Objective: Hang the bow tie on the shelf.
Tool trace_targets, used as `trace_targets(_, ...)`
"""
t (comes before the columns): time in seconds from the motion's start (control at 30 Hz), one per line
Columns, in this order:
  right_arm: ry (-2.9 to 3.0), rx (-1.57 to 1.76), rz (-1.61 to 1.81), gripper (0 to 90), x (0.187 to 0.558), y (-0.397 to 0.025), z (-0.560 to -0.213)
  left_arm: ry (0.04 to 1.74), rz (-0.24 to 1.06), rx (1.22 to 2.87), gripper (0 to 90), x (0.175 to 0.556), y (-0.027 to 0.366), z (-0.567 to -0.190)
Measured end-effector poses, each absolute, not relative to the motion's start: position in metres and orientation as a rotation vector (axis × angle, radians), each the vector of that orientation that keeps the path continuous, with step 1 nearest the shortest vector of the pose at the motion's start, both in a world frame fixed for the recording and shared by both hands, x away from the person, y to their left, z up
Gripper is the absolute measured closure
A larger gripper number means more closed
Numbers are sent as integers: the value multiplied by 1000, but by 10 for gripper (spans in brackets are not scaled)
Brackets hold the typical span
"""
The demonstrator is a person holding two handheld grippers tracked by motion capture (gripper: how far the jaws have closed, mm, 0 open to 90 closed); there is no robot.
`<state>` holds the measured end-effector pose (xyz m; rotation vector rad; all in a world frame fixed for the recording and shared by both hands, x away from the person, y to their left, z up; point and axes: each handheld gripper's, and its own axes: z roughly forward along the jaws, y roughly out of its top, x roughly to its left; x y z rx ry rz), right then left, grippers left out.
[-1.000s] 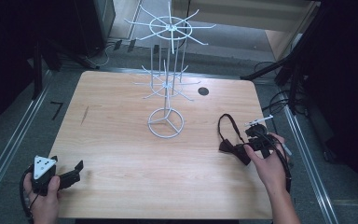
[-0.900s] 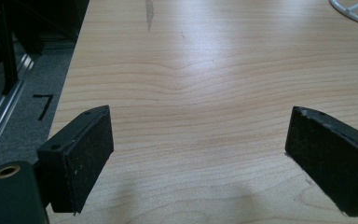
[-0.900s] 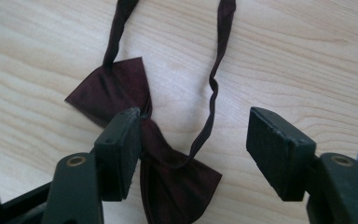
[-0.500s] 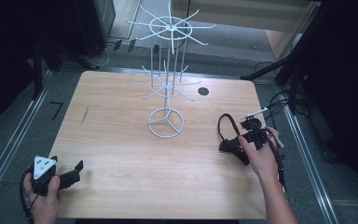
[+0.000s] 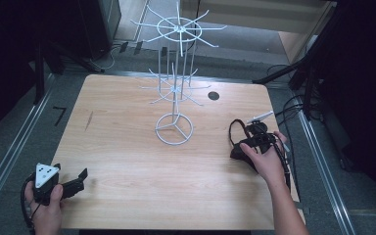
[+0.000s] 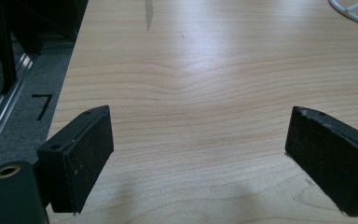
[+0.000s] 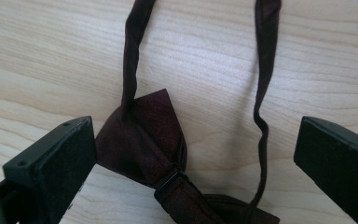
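Note:
A dark maroon bow tie (image 7: 154,144) with a thin neck strap (image 7: 261,93) lies flat on the wooden table (image 5: 127,147) at the right side. My right gripper (image 5: 247,147) hovers just over the bow tie (image 5: 236,151), open, with the knot between its wide-set jaws and nothing held. The strap loop (image 5: 232,128) runs away from the gripper toward the table's middle. At the near left corner my left gripper (image 5: 76,182) rests low, open, with bare wood between its fingers (image 6: 81,154).
A white wire display rack (image 5: 176,88) with a ring base (image 5: 175,128) and radiating hooks stands at the table's centre back. A dark round hole (image 5: 213,96) sits behind it. Metal rails and cables run along the floor on both sides.
My right gripper has slid forward and left over the bow tie, closing in above it. The left gripper has stayed in place.

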<state>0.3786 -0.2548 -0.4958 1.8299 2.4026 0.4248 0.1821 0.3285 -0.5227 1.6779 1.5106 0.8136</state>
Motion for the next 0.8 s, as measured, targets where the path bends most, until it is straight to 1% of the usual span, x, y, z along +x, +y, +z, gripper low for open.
trace_targets(0.33,2506,1731,321,0,377,-242,-508,1511,814,1680,84,182,328,-523)
trace_targets(0.37,2509,1720,305,27,376,-241,-508,1511,814,1680,84,182,328,-523)
trace_targets(0.4,2516,1673,306,91,373,-238,-509,1511,814,1679,84,182,328,-523)
trace_targets(0.43,2517,1652,307,133,371,-237,-510,1509,814,1680,84,182,328,-523)
trace_targets(0.47,2517,1652,307,133,371,-237,-510,1509,814,1680,84,182,328,-523)
trace_targets(0.5,2537,1625,315,168,368,-237,-512,1508,814,1680,84,182,328,-523)
trace_targets(0.57,2543,1619,328,196,366,-238,-515,1511,813,1679,84,182,328,-523)
trace_targets(0.6,2543,1619,328,196,366,-238,-515,1510,813,1679,84,182,329,-523)
trace_targets(0.63,2547,1608,341,263,365,-239,-514,1509,814,1680,84,182,329,-523)
trace_targets(0.67,2539,1598,374,466,362,-240,-510,1511,813,1681,84,182,328,-523)
trace_targets(0.73,2545,1590,371,499,360,-240,-509,1512,813,1682,84,183,328,-523)
trace_targets(0.77,2545,1590,371,499,360,-240,-509,1512,813,1682,83,183,328,-523)
trace_targets(0.8,2549,1577,378,587,358,-241,-508,1512,813,1681,84,183,328,-523)
